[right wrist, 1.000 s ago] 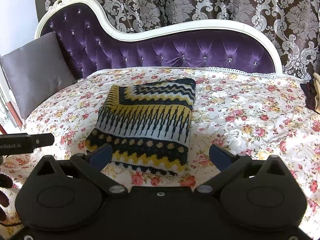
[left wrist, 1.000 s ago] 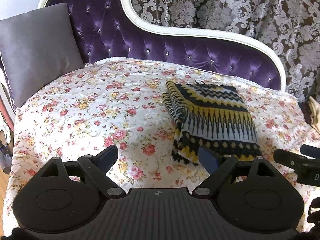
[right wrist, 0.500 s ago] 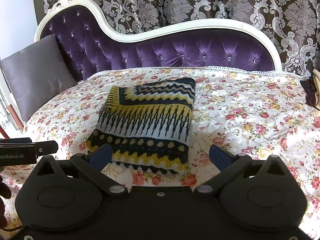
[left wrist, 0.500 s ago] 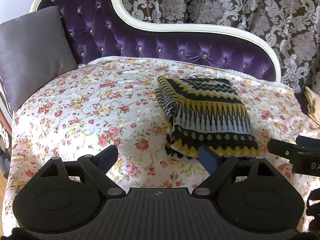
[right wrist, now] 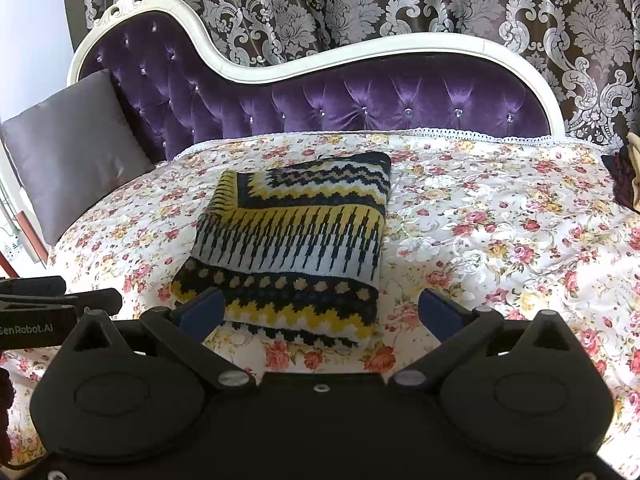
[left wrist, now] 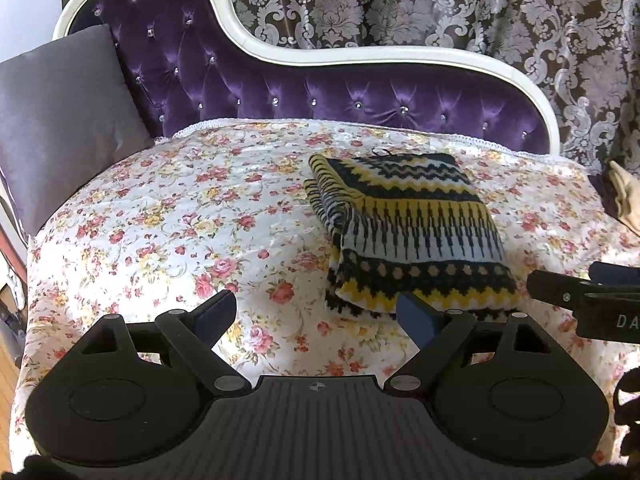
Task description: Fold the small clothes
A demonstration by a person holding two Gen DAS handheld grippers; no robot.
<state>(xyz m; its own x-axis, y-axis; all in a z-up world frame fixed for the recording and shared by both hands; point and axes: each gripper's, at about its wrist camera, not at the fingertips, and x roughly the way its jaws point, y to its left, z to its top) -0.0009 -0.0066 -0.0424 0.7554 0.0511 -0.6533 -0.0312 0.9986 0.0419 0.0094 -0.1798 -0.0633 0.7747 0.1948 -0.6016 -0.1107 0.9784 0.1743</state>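
Floral quilted bedspread (right wrist: 480,216) bears a folded zigzag-knit sweater (right wrist: 296,240); left gripper (left wrist: 320,316) and right gripper (right wrist: 320,312) gape empty.

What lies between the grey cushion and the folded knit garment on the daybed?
Only bare floral bedspread separates the grey cushion from the folded knit garment; nothing else sits on that stretch. The left wrist view shows it best.
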